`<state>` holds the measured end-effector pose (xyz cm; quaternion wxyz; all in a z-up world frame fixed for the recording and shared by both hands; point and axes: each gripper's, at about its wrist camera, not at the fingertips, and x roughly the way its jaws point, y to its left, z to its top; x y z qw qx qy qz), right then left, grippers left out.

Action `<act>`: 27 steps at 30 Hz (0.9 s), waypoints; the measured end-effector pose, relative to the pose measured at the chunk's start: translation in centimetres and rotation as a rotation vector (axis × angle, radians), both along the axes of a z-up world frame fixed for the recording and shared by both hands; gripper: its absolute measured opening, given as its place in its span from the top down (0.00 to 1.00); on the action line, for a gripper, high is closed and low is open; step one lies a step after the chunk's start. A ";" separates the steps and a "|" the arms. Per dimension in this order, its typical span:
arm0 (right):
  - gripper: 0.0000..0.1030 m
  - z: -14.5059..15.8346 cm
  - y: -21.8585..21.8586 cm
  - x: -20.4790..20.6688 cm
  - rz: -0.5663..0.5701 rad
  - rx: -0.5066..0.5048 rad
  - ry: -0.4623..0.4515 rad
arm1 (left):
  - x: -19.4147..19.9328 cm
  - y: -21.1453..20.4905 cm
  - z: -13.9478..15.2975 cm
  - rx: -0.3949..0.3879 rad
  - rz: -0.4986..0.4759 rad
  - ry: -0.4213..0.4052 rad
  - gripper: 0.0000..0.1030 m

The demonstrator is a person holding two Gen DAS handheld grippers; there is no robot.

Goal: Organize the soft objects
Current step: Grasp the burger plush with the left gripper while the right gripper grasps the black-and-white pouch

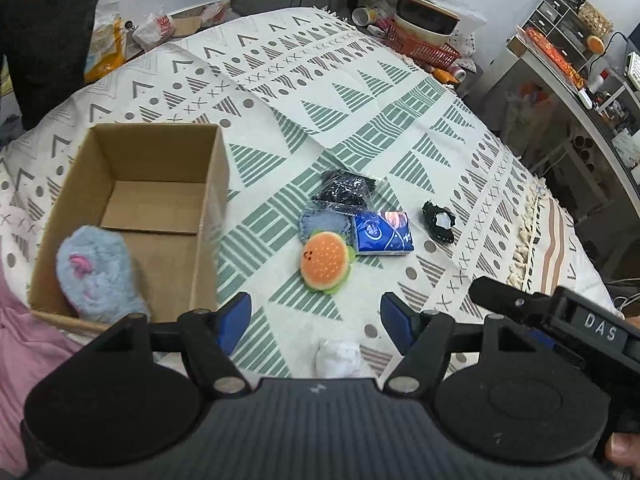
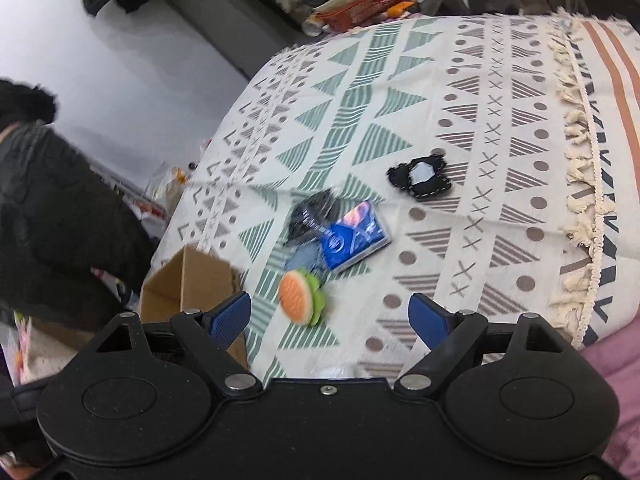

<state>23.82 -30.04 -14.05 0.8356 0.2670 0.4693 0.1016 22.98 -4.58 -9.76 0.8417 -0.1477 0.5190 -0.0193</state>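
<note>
1. The cardboard box (image 1: 132,216) is the landmark: it sits on the patterned cloth (image 1: 360,92) with a fluffy blue plush (image 1: 96,272) already inside, leaning against its near wall.
2. The remaining soft things lie in a cluster to the right of the box: a burger plush (image 1: 326,260) nearest it, a blue tissue pack (image 1: 382,232) touching the burger's far right side, a denim-blue pad (image 1: 322,222) and a dark bagged item (image 1: 346,188) just beyond.
3. A black patch with a white centre (image 1: 438,222) lies apart, farther right of the box.
4. The left gripper (image 1: 316,316) has its jaws spread and holds nothing; the burger plush is straight ahead of it.
5. The right gripper (image 2: 330,316) is likewise spread and empty, with the burger plush (image 2: 300,298) just ahead, slightly left.
6. Judgement: both are near, and the right looks marginally closer. The burger is round, so approach angle matters little.
</note>
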 end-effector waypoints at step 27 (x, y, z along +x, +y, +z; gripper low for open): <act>0.32 -7.8 -2.8 7.6 -0.195 -0.096 -0.050 | 8.3 -2.5 -10.1 -0.029 -0.123 0.054 0.33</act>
